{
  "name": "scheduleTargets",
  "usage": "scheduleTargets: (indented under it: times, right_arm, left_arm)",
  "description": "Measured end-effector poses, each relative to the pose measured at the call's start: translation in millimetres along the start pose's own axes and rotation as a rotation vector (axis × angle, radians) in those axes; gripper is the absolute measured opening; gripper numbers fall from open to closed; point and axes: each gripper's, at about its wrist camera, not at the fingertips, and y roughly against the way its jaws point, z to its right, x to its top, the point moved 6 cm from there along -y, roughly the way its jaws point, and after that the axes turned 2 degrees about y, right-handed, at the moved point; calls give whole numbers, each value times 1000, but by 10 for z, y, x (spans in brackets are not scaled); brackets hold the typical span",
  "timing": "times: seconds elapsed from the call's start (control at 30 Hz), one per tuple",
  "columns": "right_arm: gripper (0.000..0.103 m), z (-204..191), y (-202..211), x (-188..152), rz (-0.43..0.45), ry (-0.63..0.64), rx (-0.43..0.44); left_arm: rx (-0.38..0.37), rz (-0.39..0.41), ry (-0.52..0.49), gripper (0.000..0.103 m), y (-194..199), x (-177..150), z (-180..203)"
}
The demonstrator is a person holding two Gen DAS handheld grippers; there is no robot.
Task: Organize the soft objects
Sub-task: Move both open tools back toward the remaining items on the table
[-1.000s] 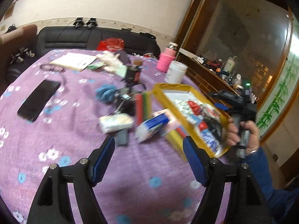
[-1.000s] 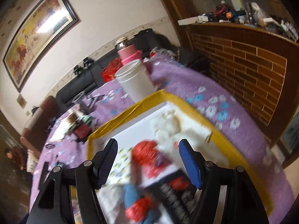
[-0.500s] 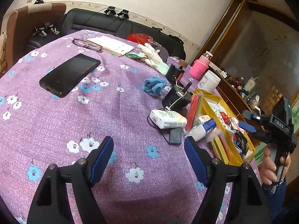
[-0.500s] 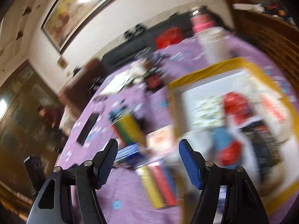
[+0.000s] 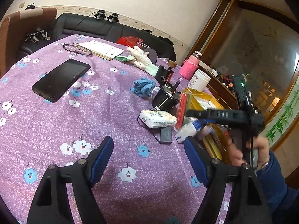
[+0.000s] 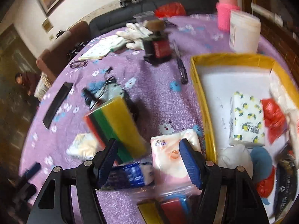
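The right gripper [image 6: 147, 160] has swung off the yellow tray [image 6: 202, 100] toward the pink tissue pack [image 6: 172, 149] beside it, both grippers' fingers open and empty.

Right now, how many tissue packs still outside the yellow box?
3: white pack beside the black motor, pink pack and blue pack under the right gripper. Others may be hidden.

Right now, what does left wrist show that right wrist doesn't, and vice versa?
Left wrist only: the blue cloth lying on the table, and the right claw's body with the hand holding it.

Right wrist only: the yellow tray's inside, with the lemon-print tissue pack and the pink tissue pack between its open fingers.

Both: phone, white gloves, white jar, striped sponge pack.
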Motion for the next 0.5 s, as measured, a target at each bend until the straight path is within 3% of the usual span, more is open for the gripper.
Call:
scheduleTargets:
  times: [0.07,0.17,0.23,0.37,0.5]
  right_arm:
    - [74,-177,31,-132,-29,35,62]
    - [73,-564,83,-427,-132,62,279]
    - [73,-691,195,-524,-141,64,369]
    - [73,-471,578,-413,3,63,251]
    - [73,-206,691,-476,-4,73,172]
  left_arm:
    - [-6,5,5,77,11,3,-7]
    - [-16,20,15,77,44,13,-18]
    - [-25,24,21,77,59,14,-26]
    - [-44,18,21,77,63,11,-16]
    - [-62,18,13,77,72,6,10]
